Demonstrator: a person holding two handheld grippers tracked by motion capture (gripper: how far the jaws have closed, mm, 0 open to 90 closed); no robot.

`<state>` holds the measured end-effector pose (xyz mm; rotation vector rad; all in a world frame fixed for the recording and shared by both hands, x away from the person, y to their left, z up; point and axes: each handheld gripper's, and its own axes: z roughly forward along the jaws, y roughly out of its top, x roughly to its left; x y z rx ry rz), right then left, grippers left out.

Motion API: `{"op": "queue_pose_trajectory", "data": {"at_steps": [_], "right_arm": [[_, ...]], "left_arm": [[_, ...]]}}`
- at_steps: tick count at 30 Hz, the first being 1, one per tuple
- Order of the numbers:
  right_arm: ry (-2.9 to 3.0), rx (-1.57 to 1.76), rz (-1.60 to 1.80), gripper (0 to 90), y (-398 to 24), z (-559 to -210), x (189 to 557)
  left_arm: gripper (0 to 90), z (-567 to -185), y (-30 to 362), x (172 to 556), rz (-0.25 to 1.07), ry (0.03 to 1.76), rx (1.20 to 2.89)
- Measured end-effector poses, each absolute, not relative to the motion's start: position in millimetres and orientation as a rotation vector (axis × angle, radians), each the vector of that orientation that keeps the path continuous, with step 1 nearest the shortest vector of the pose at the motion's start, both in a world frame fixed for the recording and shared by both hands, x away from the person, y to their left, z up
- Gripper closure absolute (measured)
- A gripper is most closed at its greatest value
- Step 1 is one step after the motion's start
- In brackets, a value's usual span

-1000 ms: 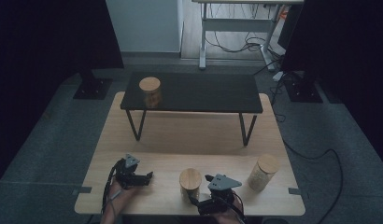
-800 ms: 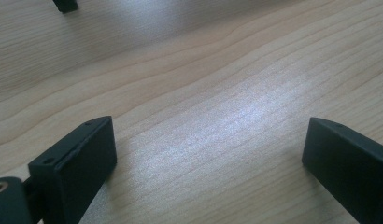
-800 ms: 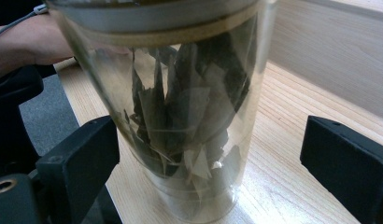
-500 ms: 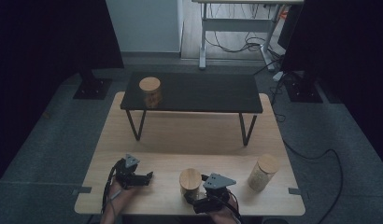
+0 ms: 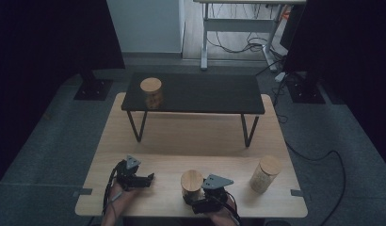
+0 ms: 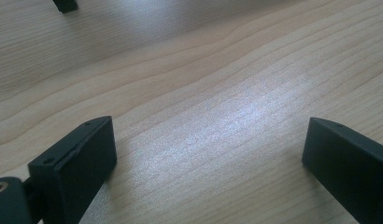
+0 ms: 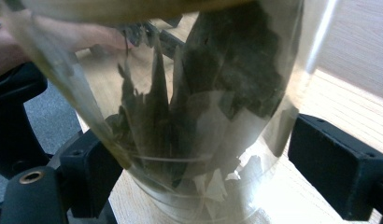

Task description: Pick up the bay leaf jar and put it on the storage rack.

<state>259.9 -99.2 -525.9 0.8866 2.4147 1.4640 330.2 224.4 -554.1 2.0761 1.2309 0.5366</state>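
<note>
Closing in since before, right tongs (image 7: 199, 172) bracket the unlabelled glass jar (image 7: 180, 116), not yet clamped; left tongs (image 6: 203, 158) gape.

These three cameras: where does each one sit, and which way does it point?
High view: above the near edge, looking forward and down on the wooden table; forearms, both tongs.
Left gripper view: rides the left tongs, facing bare tabletop between open jaws.
Right gripper view: rides the right tongs, facing a glass jar between its jaws.
Shared: that jar also appears from above.
</note>
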Motion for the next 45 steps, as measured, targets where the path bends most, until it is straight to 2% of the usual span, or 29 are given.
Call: {"op": "queue_pose_trajectory", "data": {"at_steps": [7,17,45], "right_arm": [[2.426,0.879,1.494,19.8,-97,-527,262],[2.362,0.848,1.442,24.9,-94,-521,256],[2.326,0.874,1.374,25.0,-93,-504,261]], "left_arm": [[2.8,-554,224,330,0.537,1.231,2.075],[2.7,-554,224,330,0.536,1.231,2.075],[2.7,-554,224,330,0.537,1.231,2.076]]}}
